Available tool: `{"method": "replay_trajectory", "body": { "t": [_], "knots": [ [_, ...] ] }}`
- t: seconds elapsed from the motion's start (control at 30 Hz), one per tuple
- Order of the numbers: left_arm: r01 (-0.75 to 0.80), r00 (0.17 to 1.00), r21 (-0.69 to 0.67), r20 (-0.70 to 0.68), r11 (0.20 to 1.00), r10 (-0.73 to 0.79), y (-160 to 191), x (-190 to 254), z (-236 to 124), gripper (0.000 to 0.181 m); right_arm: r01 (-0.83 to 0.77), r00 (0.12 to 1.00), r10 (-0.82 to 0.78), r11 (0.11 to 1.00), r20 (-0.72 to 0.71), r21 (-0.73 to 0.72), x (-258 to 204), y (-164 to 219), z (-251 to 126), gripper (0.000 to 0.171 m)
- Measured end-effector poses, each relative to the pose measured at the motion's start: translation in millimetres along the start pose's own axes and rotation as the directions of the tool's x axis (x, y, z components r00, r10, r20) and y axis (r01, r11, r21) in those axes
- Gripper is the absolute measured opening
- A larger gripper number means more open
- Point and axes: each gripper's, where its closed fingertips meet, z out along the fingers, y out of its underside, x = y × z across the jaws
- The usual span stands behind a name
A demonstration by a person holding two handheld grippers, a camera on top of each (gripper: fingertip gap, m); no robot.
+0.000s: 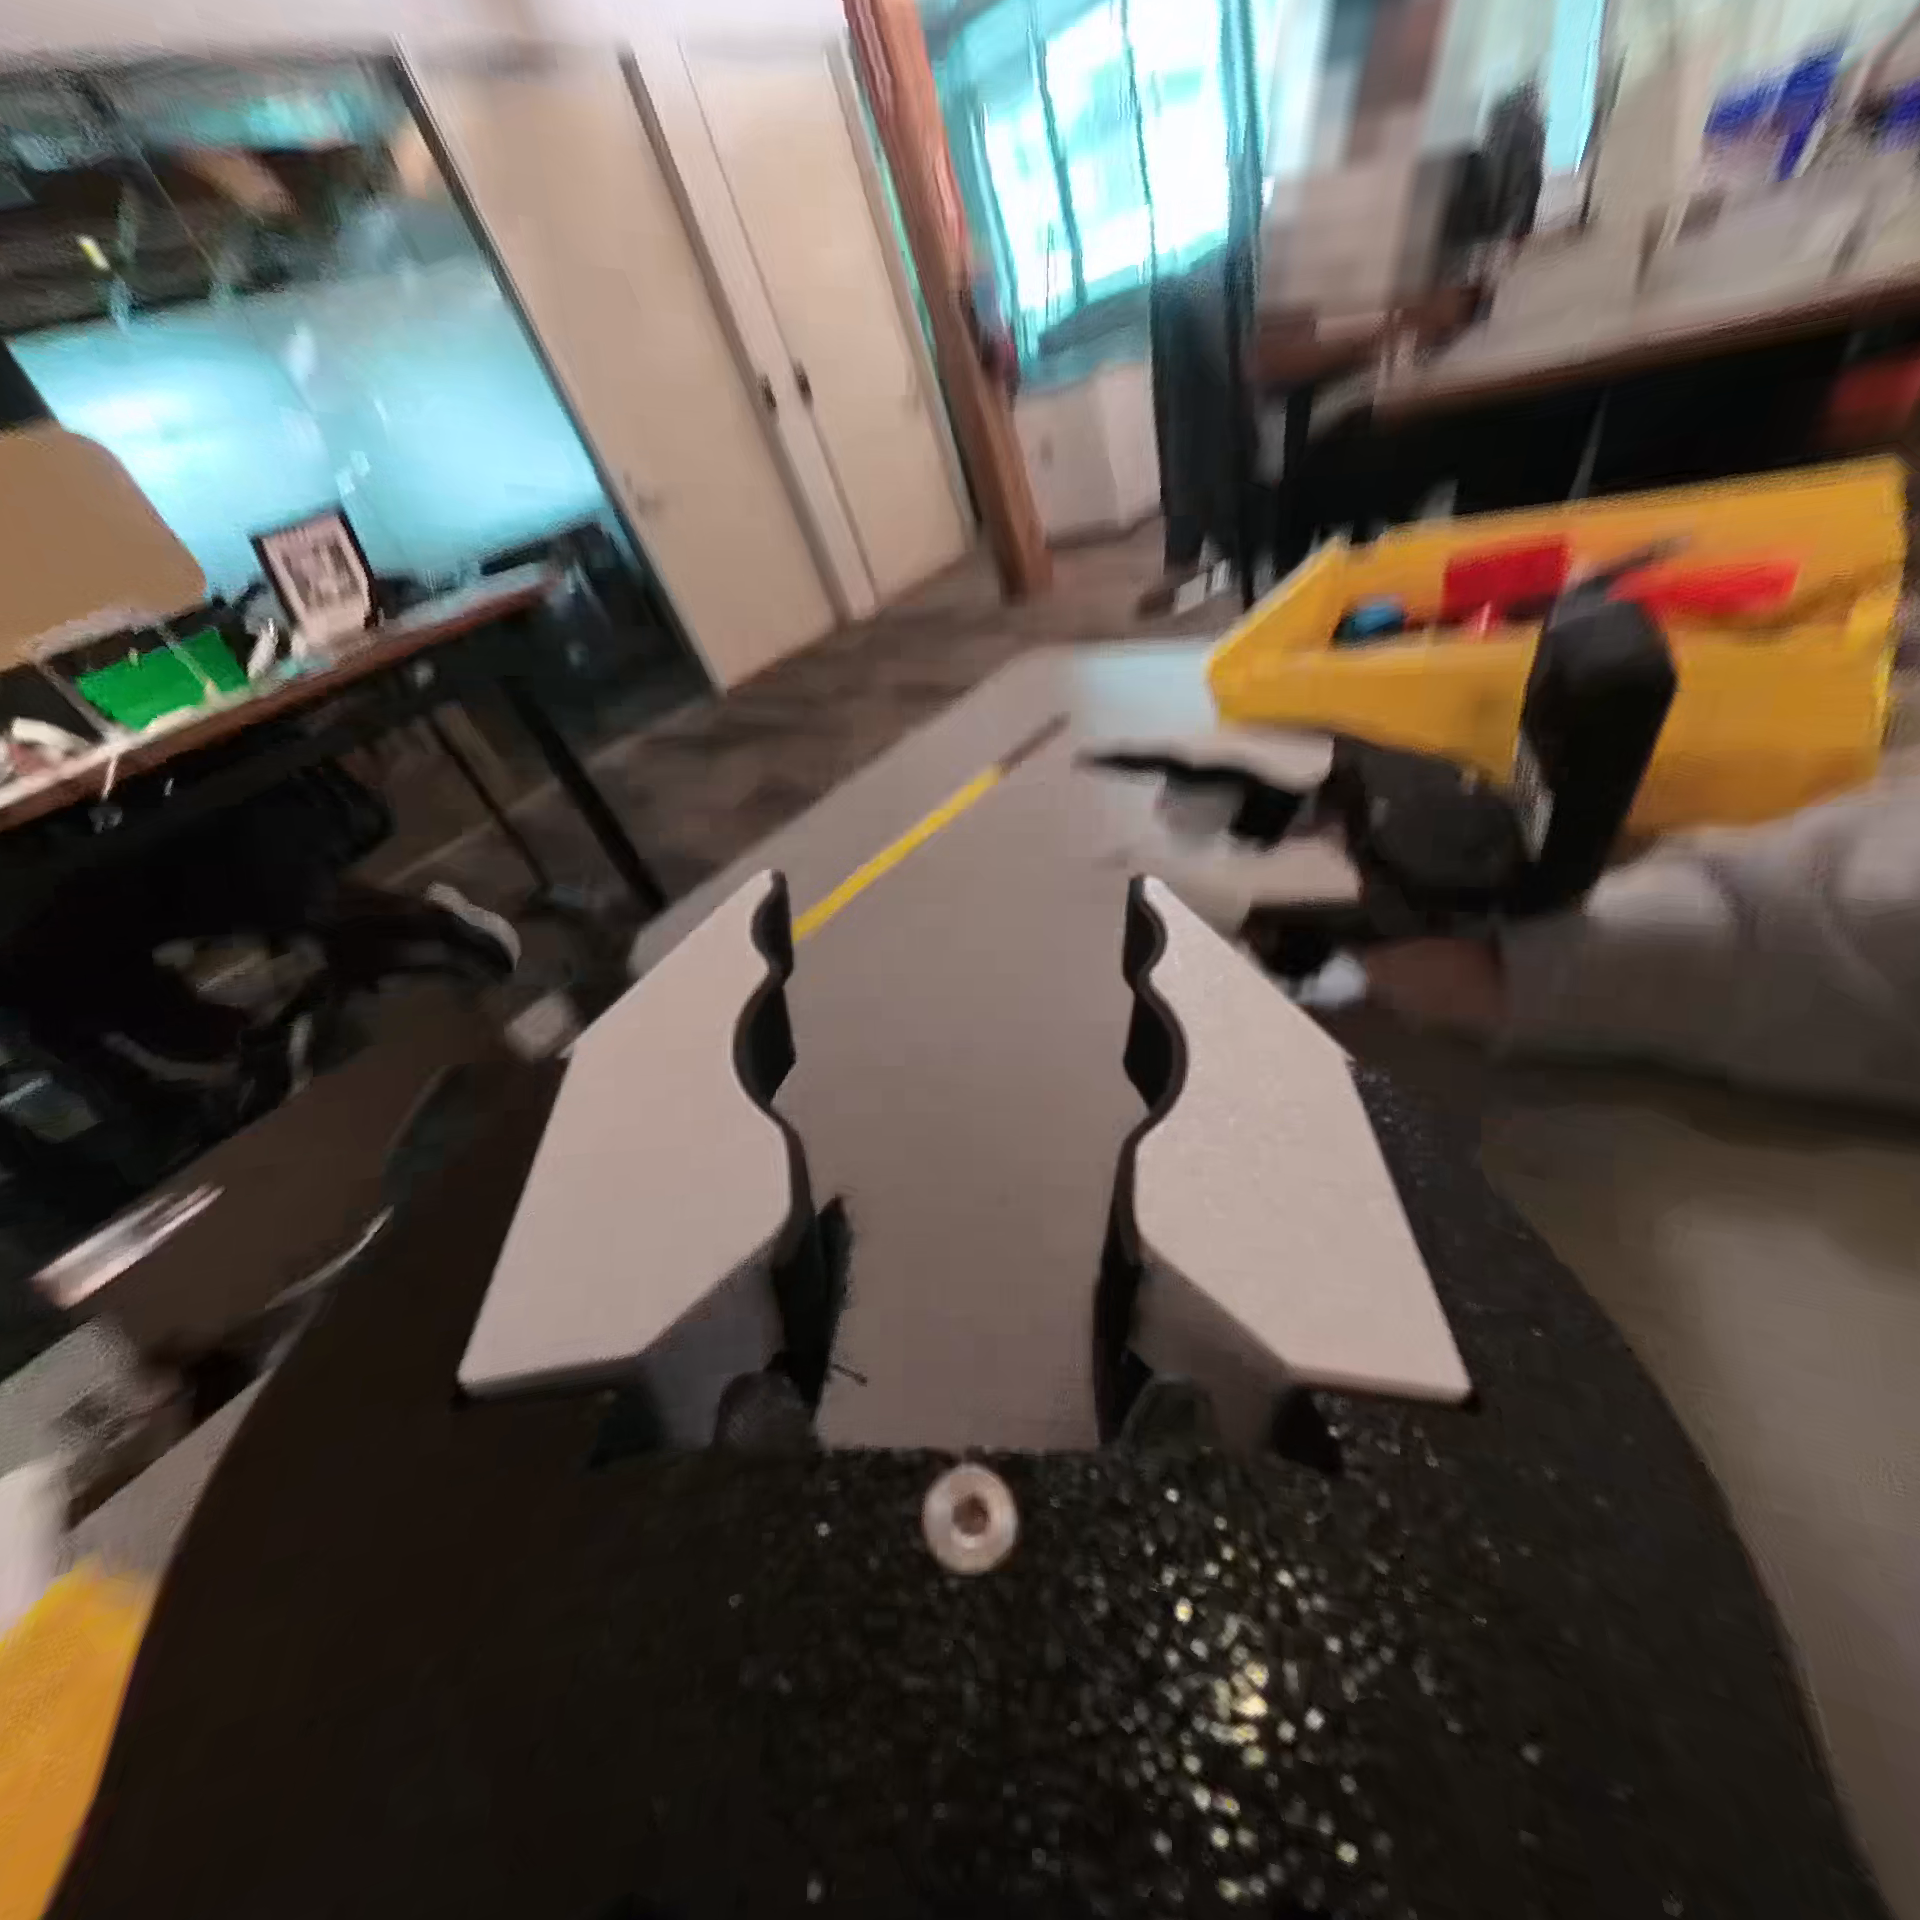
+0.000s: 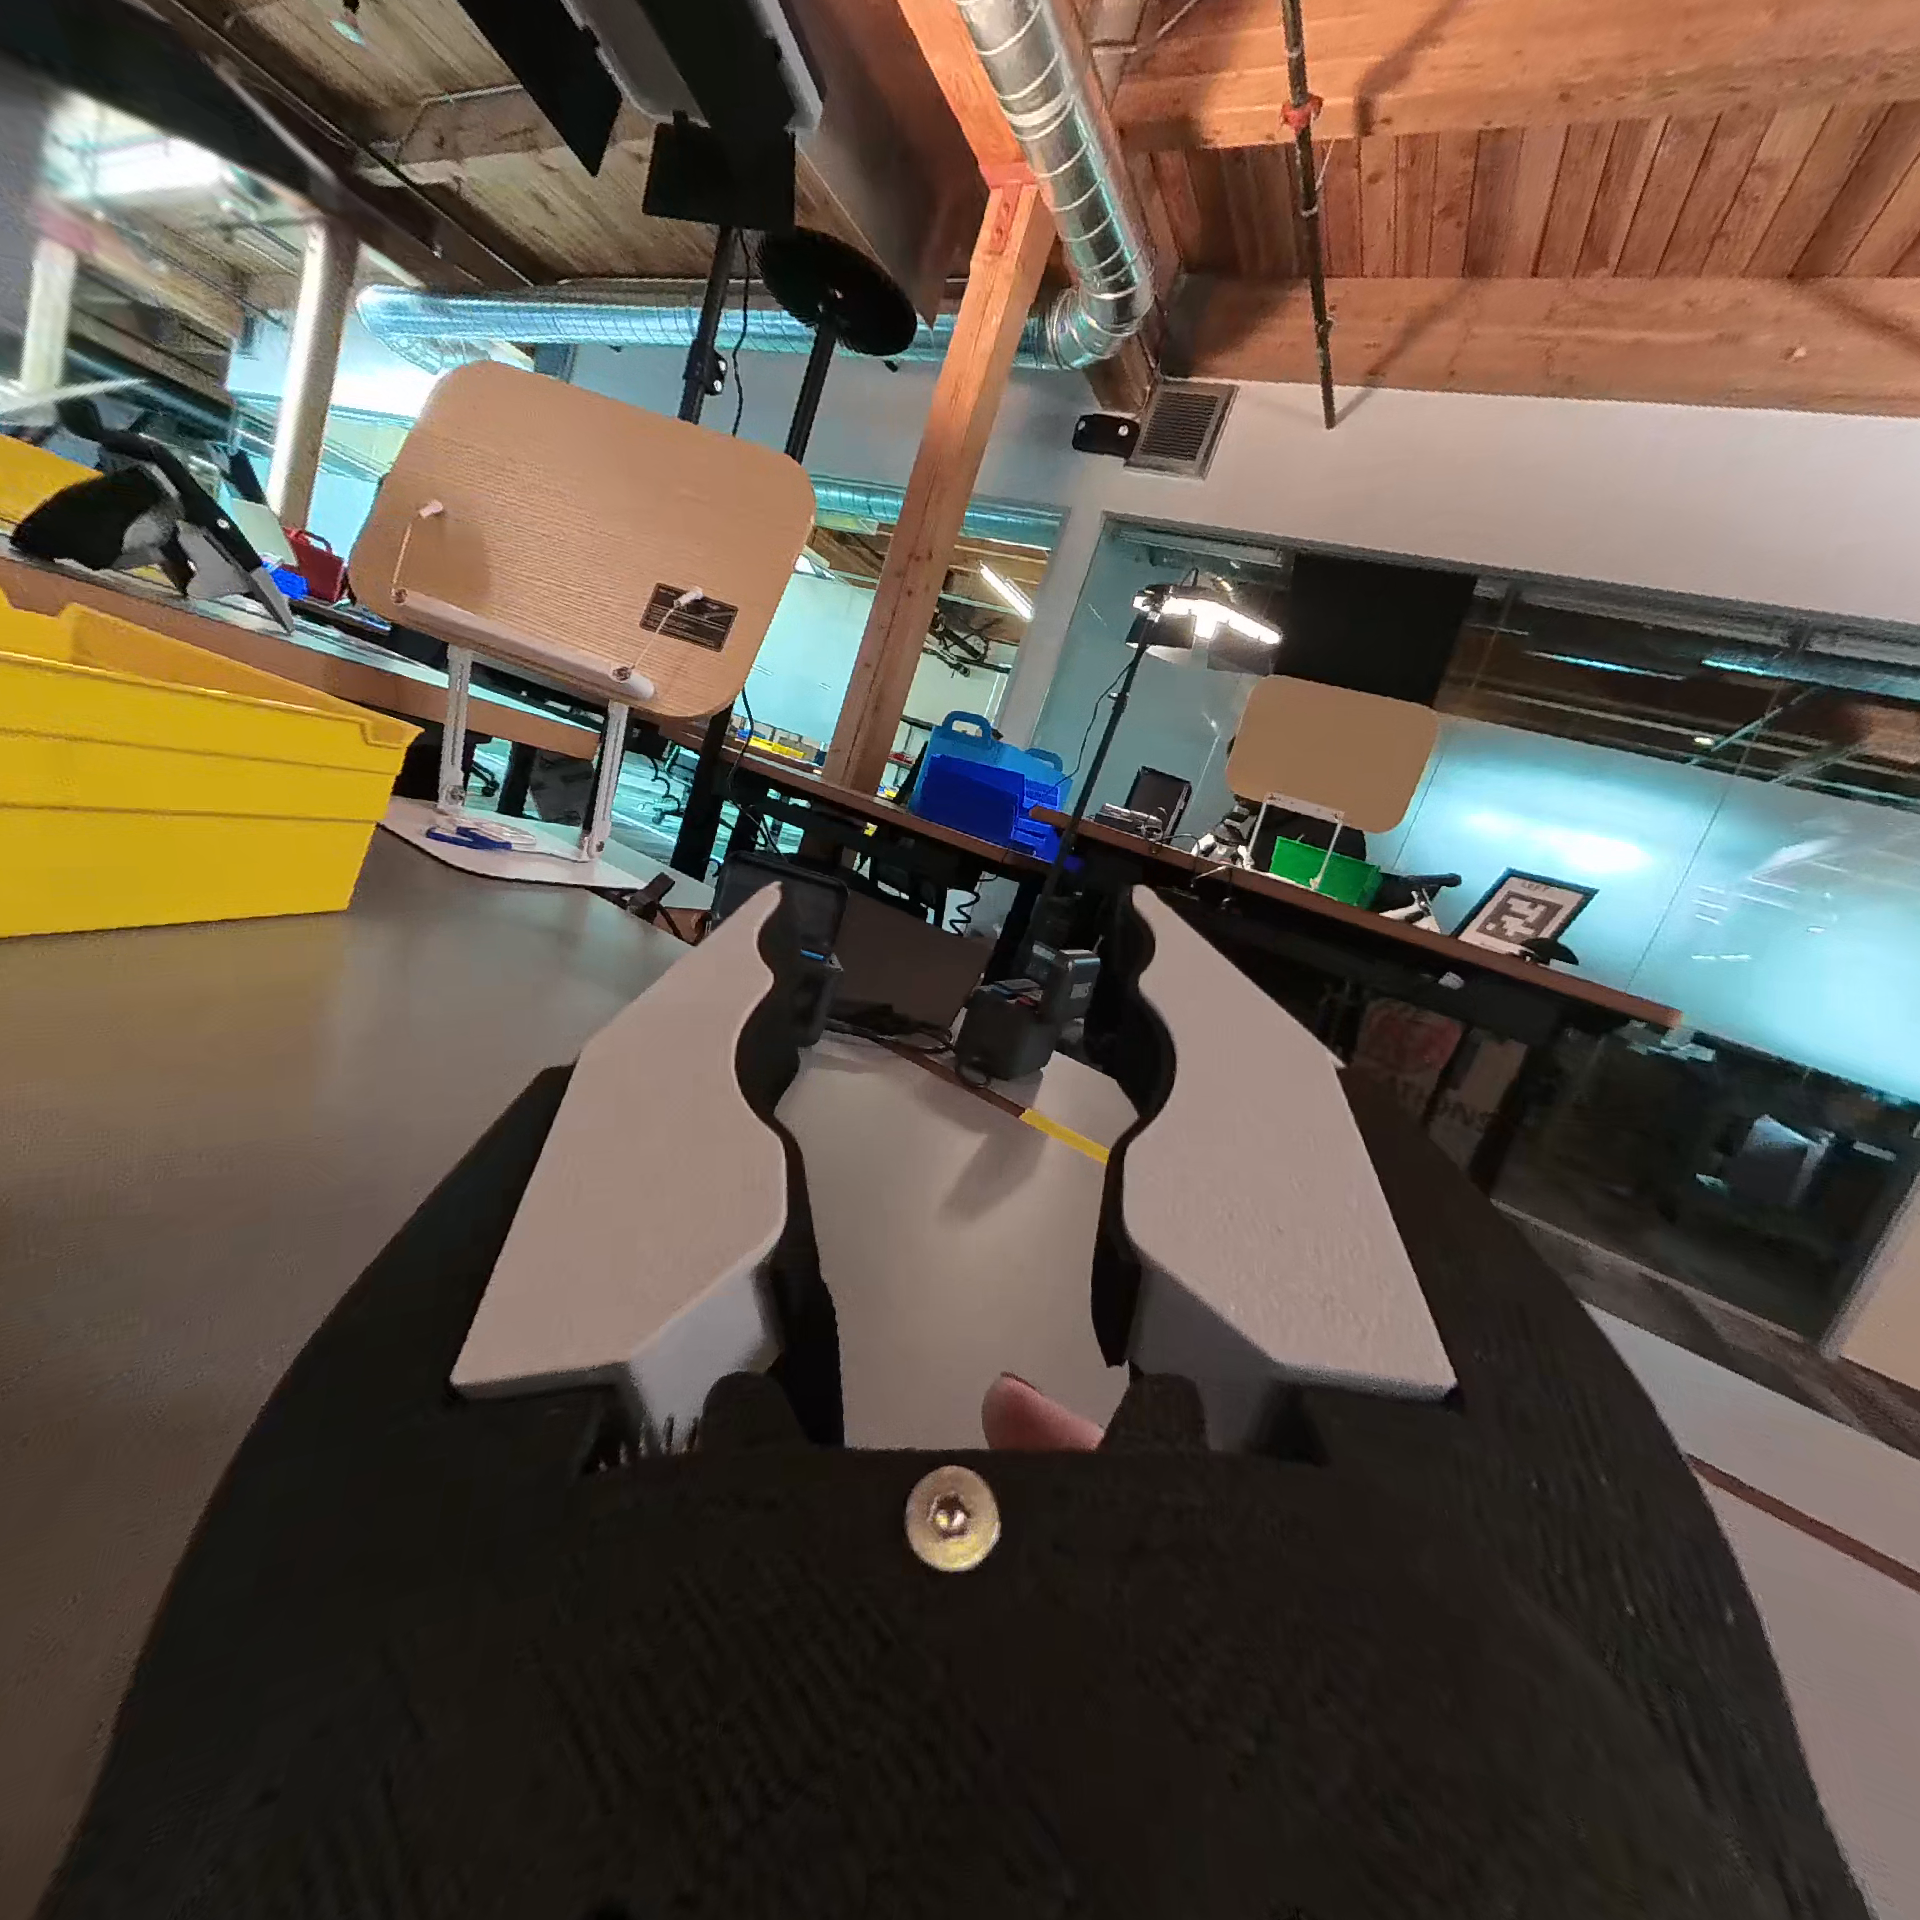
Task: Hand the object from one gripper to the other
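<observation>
object to be handed over is in neither grip, perhaps still in the yellow bin (image 1: 1455, 686) far right, so with left gripper (image 1: 956, 904) and right gripper (image 2: 951, 914) both gaping empty, picking it up looks like the next step.

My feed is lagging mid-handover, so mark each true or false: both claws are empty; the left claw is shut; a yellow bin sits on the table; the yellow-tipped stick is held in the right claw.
1. Both claws are empty: true. Nothing sits between the fingers of the left claw or the right claw.
2. The left claw is shut: false. It is open.
3. A yellow bin sits on the table: true.
4. The yellow-tipped stick is held in the right claw: false. It lies on the table.
</observation>
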Motion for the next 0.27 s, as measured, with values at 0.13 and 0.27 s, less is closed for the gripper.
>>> {"method": "replay_trajectory", "body": {
  "t": [0.13, 0.27],
  "knots": [
    [-0.063, 0.998, -0.483, -0.035, 0.873, 0.052, 68.7, -52.9, -88.6, 0.056, -0.018, 1.0, 0.018, 1.0, 0.01, 0.0, -2.0, 1.2, 2.9, 0.059],
    [-0.027, 0.98, -0.818, -0.134, 0.574, -0.145, 152.5, -68.5, -165.9, 0.047, -0.013, 0.999, 0.013, 1.0, 0.03, -0.002, -7.1, 1.5, 4.2, 0.059]
  ]
}}
